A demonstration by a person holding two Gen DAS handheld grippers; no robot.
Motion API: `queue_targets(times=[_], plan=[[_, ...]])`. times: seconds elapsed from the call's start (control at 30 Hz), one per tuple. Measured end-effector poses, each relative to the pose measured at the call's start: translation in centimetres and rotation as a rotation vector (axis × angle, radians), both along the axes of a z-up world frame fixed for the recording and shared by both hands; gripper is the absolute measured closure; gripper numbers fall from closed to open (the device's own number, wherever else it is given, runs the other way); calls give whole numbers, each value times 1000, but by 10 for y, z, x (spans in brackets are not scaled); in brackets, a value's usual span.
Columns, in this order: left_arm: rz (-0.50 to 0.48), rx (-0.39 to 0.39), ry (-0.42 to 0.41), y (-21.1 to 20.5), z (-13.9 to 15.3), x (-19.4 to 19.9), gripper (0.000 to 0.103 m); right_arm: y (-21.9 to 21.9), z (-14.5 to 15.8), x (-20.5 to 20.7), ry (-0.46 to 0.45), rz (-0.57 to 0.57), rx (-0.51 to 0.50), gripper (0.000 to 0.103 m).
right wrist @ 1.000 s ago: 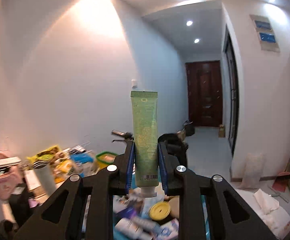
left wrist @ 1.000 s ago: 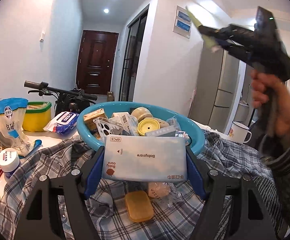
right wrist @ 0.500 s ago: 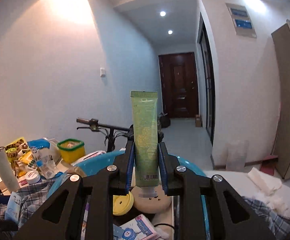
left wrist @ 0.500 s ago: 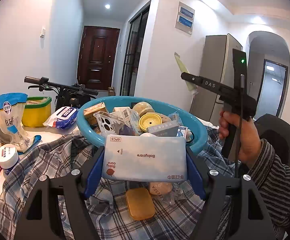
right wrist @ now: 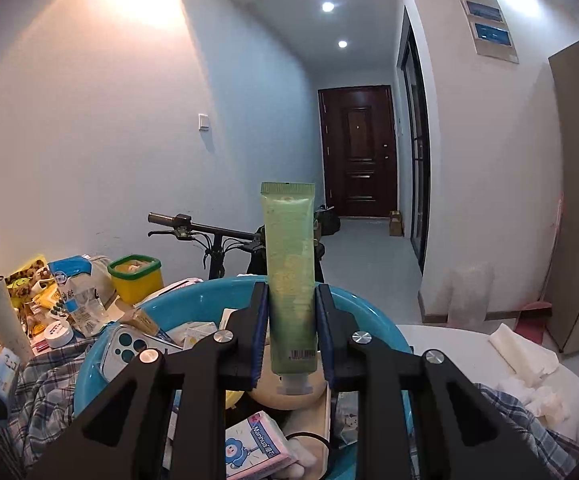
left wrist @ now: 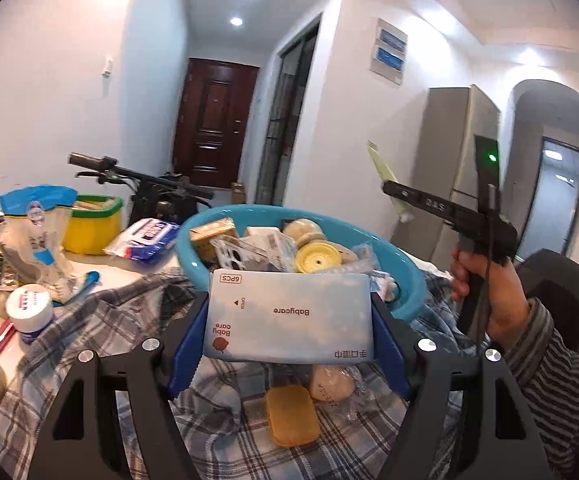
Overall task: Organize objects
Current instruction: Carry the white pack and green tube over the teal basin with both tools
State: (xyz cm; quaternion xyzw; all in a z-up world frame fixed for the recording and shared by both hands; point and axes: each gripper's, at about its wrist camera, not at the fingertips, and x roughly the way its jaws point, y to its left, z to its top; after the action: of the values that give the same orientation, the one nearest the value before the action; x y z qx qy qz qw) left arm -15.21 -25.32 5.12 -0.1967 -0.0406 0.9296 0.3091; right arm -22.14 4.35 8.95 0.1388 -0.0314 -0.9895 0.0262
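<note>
My left gripper is shut on a pale blue Babycare wipes pack, held flat just in front of the blue basin. The basin is piled with small boxes, a yellow lid and round jars. My right gripper is shut on a green tube, cap down and upright, above the same blue basin. In the left wrist view the right gripper shows at the right with the green tube, a hand on its handle.
A plaid shirt covers the table under the basin, with an orange soap bar and a wrapped soap on it. At left stand a white jar, a blue-and-white bag, a yellow tub and a bicycle handlebar.
The right gripper with the tube has come down from high over the table to just above the basin. The left gripper and its wipes pack have stayed put.
</note>
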Motion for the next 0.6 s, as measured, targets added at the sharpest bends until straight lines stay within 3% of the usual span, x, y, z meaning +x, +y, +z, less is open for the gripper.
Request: queue_targets(times=[0.13, 0.3, 0.47, 0.6], plan=[[65, -30, 5, 9, 21, -9, 27, 7, -2, -2, -13, 16, -37, 81], [168, -105, 5, 42, 67, -37, 27, 11, -1, 1, -12, 30, -63, 81], [180, -90, -8, 78, 99, -77, 27, 13, -3, -1, -41, -1, -70, 81], [194, -130, 35, 105, 116, -107, 27, 20, -4, -2, -43, -1, -108, 81]])
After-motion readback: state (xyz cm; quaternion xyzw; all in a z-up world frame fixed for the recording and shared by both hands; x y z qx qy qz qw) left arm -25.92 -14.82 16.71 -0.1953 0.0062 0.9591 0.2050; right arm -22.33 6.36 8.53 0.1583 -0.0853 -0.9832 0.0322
